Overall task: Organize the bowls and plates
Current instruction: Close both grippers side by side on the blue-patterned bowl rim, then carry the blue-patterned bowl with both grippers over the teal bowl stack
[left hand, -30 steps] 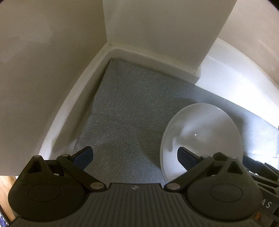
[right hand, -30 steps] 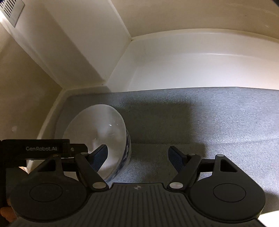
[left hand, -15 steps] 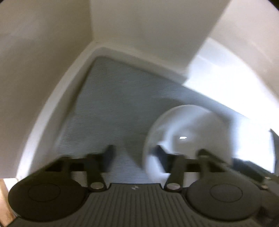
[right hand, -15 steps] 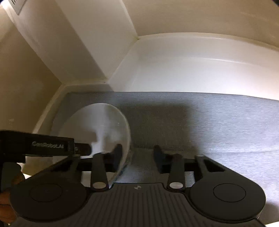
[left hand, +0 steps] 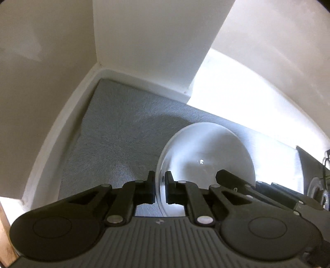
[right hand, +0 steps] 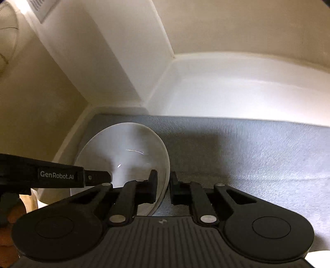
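White bowl [left hand: 206, 156] sits on the grey mat [left hand: 123, 140], in the mat's near-left part, close to the corner where the white raised edge [left hand: 68, 125] meets the square pillar [left hand: 152, 45]. Blue pattern on the bowl's outside is not clear in these views.

Left gripper [left hand: 159, 190]: jaws nearly closed, pinching the bowl's left rim, one finger outside the wall, one inside. Thin glossy rim visible between the pads. Bowl looks tilted or seen at an angle, cannot tell if its base is on the mat.

Right gripper [right hand: 164, 189]: jaws also nearly closed, clamped across the bowl's right rim, left finger inside the bowl [right hand: 123, 156], right finger outside over the mat [right hand: 247, 148]. So both grippers grip the same bowl on opposite sides of its rim.

In the right wrist view the left gripper's finger [right hand: 97, 177] with a "GenRobot.AI" label reaches into the bowl from the left. In the left wrist view the right gripper's finger [left hand: 233, 178] reaches into the bowl from the right.

Beyond the mat, right of the pillar, a bare white ledge [right hand: 237, 96], brightly lit. Beige wall [right hand: 247, 26] behind it. Vent grille [right hand: 41, 8] top left in the right wrist view.
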A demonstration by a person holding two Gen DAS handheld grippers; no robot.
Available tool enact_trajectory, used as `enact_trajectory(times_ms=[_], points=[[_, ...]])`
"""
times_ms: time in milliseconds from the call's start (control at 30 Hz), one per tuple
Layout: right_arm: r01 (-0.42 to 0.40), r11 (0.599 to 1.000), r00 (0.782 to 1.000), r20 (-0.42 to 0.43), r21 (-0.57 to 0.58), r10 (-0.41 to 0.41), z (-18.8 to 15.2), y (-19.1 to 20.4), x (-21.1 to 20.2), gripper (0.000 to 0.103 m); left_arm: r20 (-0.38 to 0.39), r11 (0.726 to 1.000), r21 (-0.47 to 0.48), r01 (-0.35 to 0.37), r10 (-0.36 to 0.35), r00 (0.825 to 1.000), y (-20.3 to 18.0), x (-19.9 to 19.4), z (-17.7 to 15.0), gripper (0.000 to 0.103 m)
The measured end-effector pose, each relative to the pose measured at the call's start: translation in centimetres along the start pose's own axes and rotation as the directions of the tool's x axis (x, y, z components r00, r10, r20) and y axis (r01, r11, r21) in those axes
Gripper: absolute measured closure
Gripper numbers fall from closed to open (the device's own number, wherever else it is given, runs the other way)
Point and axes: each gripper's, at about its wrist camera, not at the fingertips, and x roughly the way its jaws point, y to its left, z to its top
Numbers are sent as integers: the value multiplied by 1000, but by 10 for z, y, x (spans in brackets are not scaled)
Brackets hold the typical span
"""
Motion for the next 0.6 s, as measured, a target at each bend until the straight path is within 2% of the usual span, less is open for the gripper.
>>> enact_trajectory(times_ms=[233, 600], points=[[-13, 999, 999, 44, -48, 15, -4, 21, -33, 90, 66, 1000, -15, 17, -16, 998, 4, -33, -20, 94], [-48, 987, 995, 81, -152, 61, -29, 62, -85, 90, 130, 997, -75, 34, -24, 991, 35, -80, -56, 94]])
